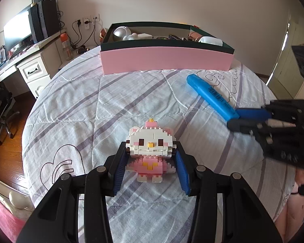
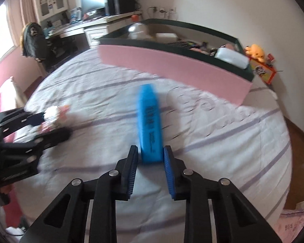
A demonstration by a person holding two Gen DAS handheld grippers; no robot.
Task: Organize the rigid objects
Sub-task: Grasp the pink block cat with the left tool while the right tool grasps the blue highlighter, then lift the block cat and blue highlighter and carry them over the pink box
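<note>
A white and pink brick cat figure point(image 1: 150, 141) stands on the striped quilt point(image 1: 75, 109) in the left wrist view. My left gripper point(image 1: 151, 148) is shut on it, pads pressing both sides of its head. A blue highlighter point(image 2: 150, 121) lies on the quilt pointing away in the right wrist view. My right gripper point(image 2: 151, 151) is shut on its near end. The left wrist view shows the same highlighter point(image 1: 210, 97) with the right gripper point(image 1: 236, 119) on its end. The figure point(image 2: 54, 113) and left gripper point(image 2: 56, 122) appear blurred at the left.
A long box with a pink front and dark green rim point(image 1: 166, 59) sits at the far side of the bed and holds several objects. A desk with a monitor point(image 1: 16, 34) stands left of the bed. A yellow plush toy point(image 2: 255, 52) sits behind the box's right end.
</note>
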